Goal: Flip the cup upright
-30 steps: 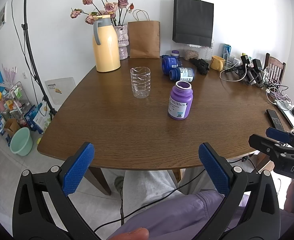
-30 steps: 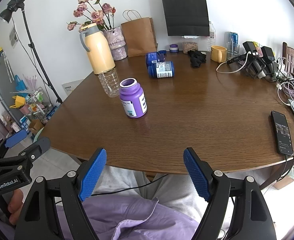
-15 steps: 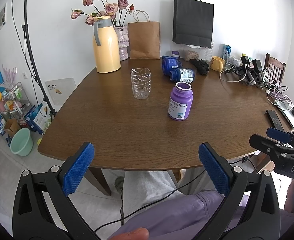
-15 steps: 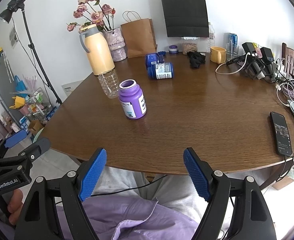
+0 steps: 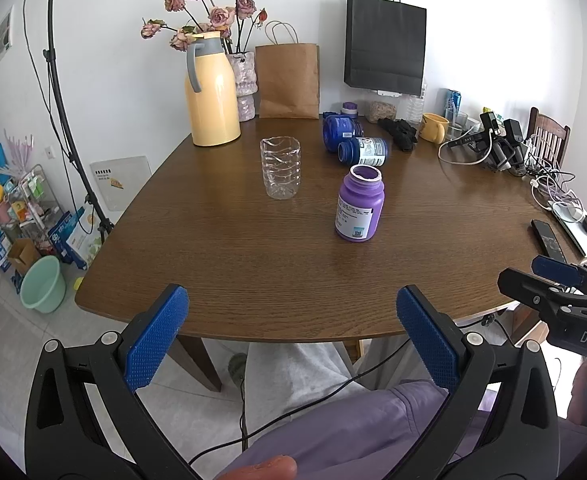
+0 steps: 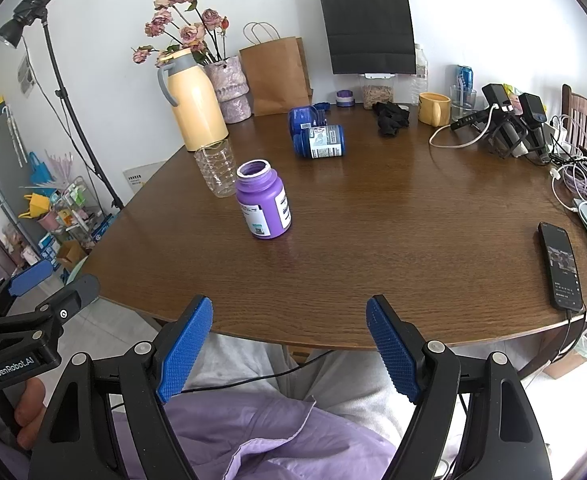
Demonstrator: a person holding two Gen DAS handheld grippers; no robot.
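Far left on the floor: a green bucket (image 5: 43, 284). On the brown table (image 5: 253, 256), at the back left, a yellow jug (image 5: 210, 92) with pink flowers (image 5: 213, 12) behind it. Just in front of the jug, a clear cup (image 5: 280, 168), standing upright, open end up. To its right, a purple bottle (image 5: 359, 209), also upright, no lid. Behind that, two blue bottles (image 5: 363, 151) lying on their sides. Far right, a black phone (image 6: 561, 266) near the edge.

Down low, off the table edge: left claw (image 5: 291, 340) spread wide, holding nothing. Right claw (image 6: 289, 352) spread wide too, holding nothing. Both well apart from the cup.
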